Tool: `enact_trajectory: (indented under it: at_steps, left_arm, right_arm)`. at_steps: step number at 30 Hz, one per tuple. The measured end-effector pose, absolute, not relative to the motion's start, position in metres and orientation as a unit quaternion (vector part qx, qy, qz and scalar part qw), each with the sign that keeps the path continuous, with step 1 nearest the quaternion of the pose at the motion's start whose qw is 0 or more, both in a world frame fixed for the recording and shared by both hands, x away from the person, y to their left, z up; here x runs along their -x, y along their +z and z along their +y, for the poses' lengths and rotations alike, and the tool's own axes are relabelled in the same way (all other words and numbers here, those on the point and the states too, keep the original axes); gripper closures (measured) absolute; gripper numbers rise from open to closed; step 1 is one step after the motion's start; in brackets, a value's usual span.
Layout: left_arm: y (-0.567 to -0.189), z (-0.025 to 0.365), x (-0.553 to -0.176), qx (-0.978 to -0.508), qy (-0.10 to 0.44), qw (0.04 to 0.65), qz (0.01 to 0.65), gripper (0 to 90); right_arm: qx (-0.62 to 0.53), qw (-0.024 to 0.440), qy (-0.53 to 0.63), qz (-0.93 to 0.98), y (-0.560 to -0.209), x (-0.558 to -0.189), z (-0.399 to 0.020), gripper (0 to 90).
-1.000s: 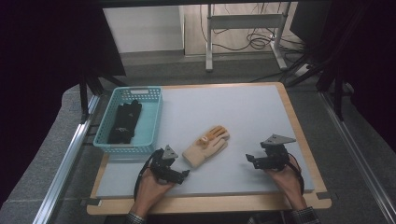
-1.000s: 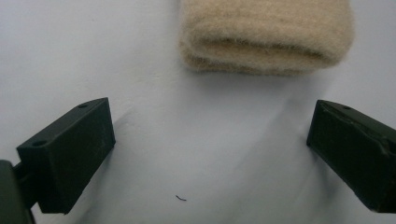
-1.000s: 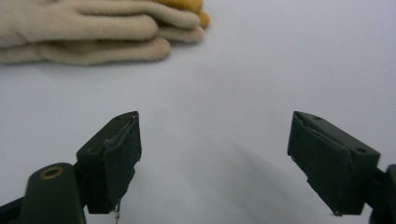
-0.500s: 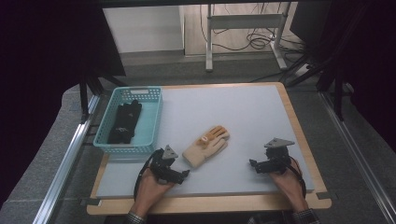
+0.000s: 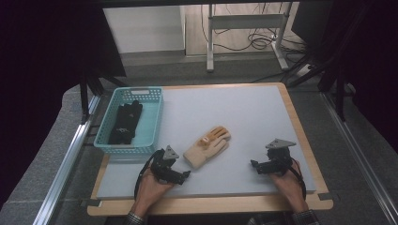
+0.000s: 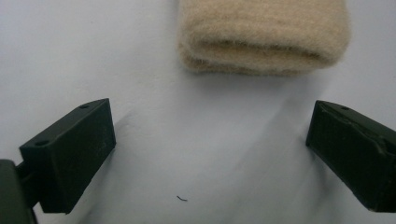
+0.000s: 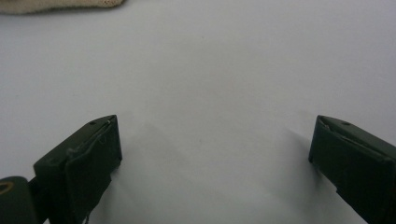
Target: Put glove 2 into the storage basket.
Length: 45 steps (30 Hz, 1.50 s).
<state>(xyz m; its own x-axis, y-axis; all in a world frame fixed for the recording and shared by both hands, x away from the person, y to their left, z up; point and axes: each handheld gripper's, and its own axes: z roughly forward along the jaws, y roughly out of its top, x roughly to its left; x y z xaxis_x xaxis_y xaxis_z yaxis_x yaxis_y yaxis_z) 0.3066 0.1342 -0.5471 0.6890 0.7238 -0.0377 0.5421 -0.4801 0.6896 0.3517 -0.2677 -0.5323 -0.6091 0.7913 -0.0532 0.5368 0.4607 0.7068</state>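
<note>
- Two tools sit low on the table (image 5: 263, 108), both with jaws spread wide and nothing between them; the right tool (image 5: 256, 165) has just been opening.
- Tan glove (image 5: 207, 146) lies flat mid-table, cuff just ahead of your left tool (image 5: 185, 176).
- Black gloves (image 5: 125, 123) rest in the teal basket (image 5: 155, 123).
- Step looks like approach to the cuff. Next: ease the left tool forward, straddle the cuff, then close.
</note>
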Motion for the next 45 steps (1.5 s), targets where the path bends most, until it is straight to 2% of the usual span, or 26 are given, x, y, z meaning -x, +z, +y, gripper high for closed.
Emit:
enact_trajectory:
  at_steps: [12,23,45]
  left_arm:
    - [-0.522,0.122,-0.316,-0.858,0.113,0.355,0.355,0.8]
    - [-0.497,0.091,-0.348,-0.867,0.088,0.356,0.336,0.1]
    - [-0.519,0.039,-0.397,-0.895,0.056,0.293,0.333,3.0]
  right_arm:
    - [-0.399,0.191,0.334,0.832,-0.532,-0.352,-0.268,2.3]
    - [-0.399,0.191,0.334,0.832,-0.532,-0.352,-0.268,2.4]
    - [-0.399,0.191,0.334,0.832,-0.533,-0.352,-0.268,2.4]
